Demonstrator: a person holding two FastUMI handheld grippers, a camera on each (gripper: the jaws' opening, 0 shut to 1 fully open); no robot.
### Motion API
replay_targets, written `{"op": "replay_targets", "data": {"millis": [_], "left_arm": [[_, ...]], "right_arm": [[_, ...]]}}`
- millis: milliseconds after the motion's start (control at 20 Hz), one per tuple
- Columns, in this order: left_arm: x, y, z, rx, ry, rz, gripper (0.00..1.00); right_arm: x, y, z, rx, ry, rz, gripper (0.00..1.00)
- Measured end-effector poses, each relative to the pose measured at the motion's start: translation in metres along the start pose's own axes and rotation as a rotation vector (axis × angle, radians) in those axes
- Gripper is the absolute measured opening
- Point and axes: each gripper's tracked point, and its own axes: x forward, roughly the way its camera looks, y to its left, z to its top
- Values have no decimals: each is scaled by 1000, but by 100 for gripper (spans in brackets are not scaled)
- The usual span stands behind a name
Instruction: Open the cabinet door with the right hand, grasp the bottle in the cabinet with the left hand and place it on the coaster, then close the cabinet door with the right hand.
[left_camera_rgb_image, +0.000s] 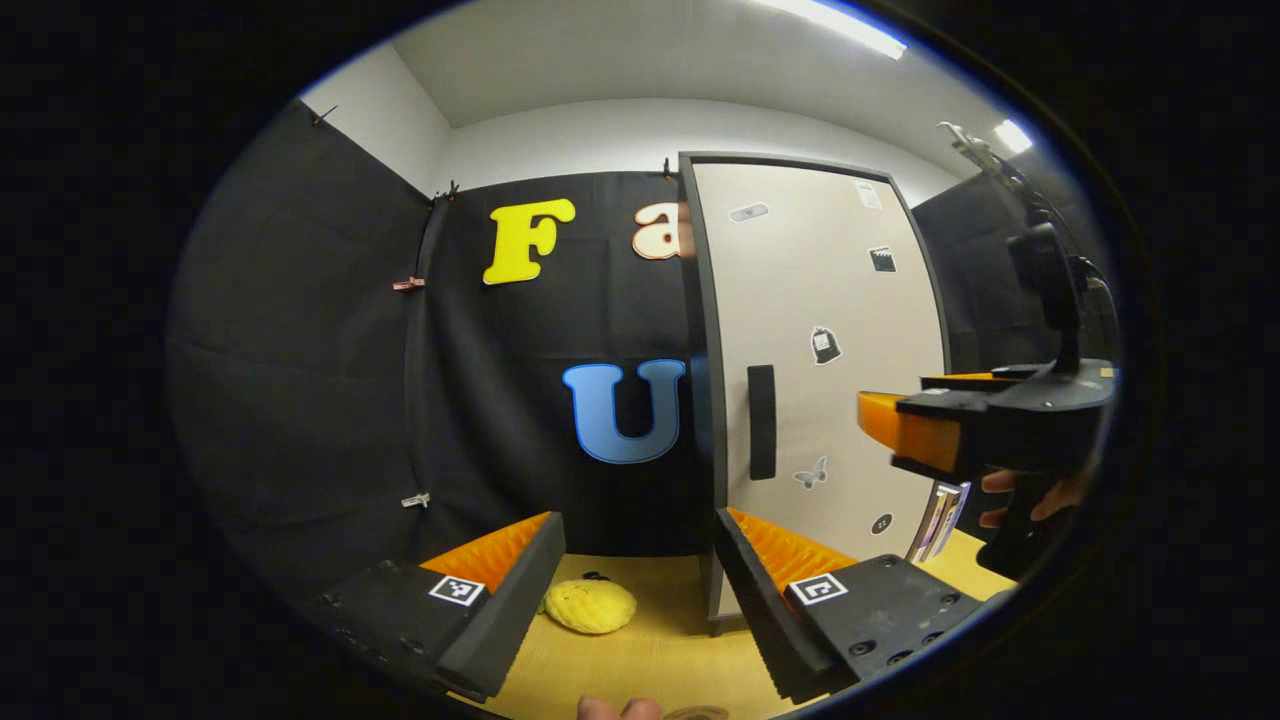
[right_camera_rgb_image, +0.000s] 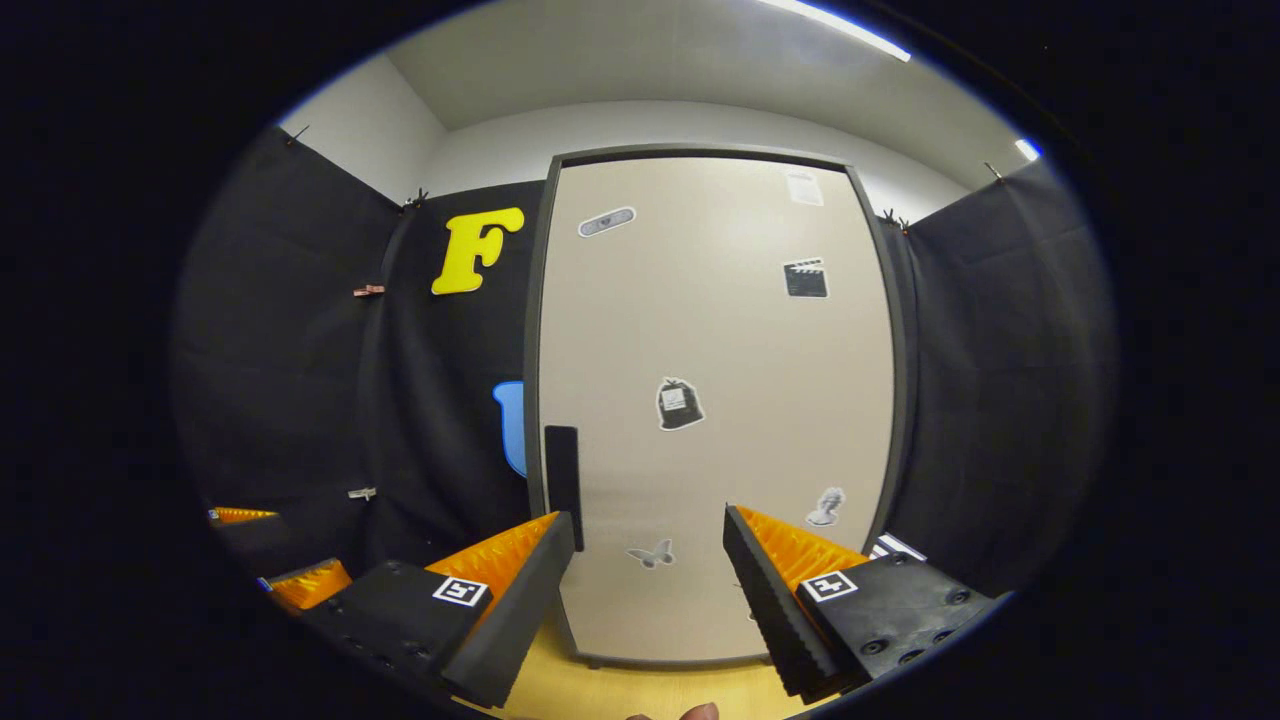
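Two sets of tongs, left (left_camera_rgb_image: 640, 590) and right (right_camera_rgb_image: 650, 600), hang spread and empty before the shut cabinet door (right_camera_rgb_image: 715, 400), the right aimed toward its dark handle (right_camera_rgb_image: 563, 485), apparently to open it; the bottle presumably sits hidden inside.

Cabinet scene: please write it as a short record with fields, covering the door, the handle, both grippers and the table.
door: tall beige cabinet door with stickers, closed
handle: black vertical bar handle at the door's left edge, untouched
right gripper: open, in front of the door, holding nothing
left gripper: open, holding nothing
table: light wooden table bearing a yellow knitted object
bottle: hidden
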Motion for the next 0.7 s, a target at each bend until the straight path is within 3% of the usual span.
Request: {"op": "replay_targets", "data": {"millis": [350,700], "left_arm": [[11,20,-15,-10,23,18,95],[16,34,-33,-32,51,35,95]], "right_arm": [[71,38,-20,-1,17,-12,98],[116,49,-46,5,51,-35,96]]}}
